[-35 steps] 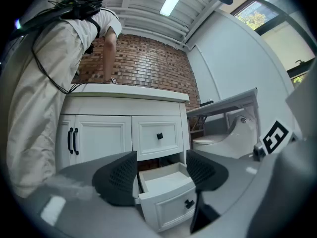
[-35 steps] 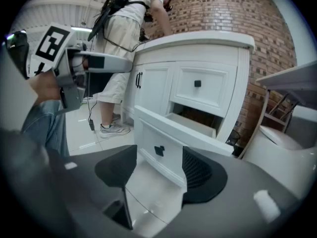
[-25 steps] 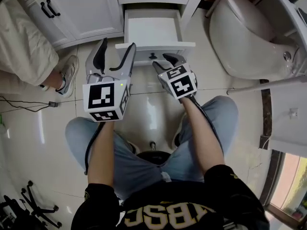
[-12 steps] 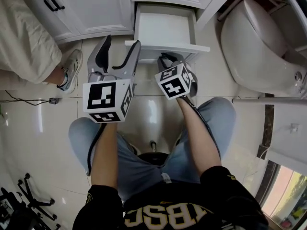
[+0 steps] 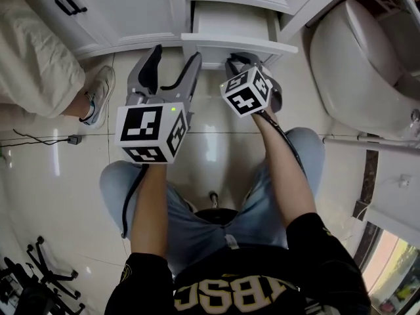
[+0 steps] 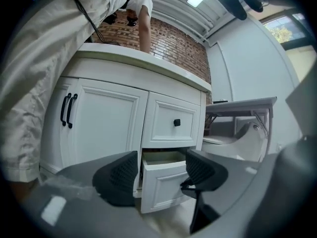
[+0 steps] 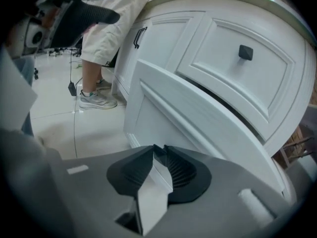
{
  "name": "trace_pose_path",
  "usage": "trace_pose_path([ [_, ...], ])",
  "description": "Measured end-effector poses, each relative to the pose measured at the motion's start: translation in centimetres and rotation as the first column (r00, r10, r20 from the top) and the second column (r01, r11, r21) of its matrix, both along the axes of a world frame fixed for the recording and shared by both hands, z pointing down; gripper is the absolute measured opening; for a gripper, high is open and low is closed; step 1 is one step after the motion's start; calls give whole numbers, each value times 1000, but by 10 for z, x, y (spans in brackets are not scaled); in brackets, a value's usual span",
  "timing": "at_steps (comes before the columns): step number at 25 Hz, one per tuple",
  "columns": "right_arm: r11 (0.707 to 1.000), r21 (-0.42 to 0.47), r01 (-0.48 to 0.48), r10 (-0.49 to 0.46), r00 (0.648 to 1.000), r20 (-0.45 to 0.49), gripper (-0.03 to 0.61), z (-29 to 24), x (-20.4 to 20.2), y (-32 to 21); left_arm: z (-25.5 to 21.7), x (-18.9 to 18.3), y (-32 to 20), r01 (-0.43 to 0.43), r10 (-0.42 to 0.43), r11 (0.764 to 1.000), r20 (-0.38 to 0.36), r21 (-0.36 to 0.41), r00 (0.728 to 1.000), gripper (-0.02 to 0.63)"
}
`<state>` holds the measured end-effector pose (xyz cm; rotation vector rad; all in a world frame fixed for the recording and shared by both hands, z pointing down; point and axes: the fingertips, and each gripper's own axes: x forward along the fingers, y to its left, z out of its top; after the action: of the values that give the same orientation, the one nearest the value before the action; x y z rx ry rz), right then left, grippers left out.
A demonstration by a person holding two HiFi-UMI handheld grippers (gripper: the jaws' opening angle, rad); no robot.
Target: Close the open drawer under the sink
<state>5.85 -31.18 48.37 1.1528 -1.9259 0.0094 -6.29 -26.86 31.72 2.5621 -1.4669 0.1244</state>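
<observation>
Drawer [image 5: 230, 41] has slid mostly in, front just ahead of the right gripper [image 7: 159, 152], now pinched closed, empty; left gripper [image 5: 175, 52] gapes, empty. Almost there.

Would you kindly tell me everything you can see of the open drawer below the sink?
The open drawer is white, seemingly painted wood, with a recessed panel front. It sits partly pulled out beneath a shut drawer with a dark knob. Its own knob is not visible. The shut right gripper points at its front; contact is unclear.
</observation>
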Motion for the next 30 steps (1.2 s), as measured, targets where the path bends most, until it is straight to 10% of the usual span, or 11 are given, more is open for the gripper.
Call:
trace_pose_path([
  [5, 996, -73, 59, -65, 995, -71, 89, 5, 12, -52, -5, 2, 2, -2, 2, 1000, 30, 24, 1000, 304],
  [18, 985, 0, 175, -173, 975, 139, 92, -8, 19, -116, 18, 5, -4, -8, 11, 999, 52, -43, 999, 304],
  [30, 997, -33, 76, -74, 995, 67, 98, -3, 16, -115, 16, 13, 6, -33, 36, 999, 93, -32, 995, 304],
])
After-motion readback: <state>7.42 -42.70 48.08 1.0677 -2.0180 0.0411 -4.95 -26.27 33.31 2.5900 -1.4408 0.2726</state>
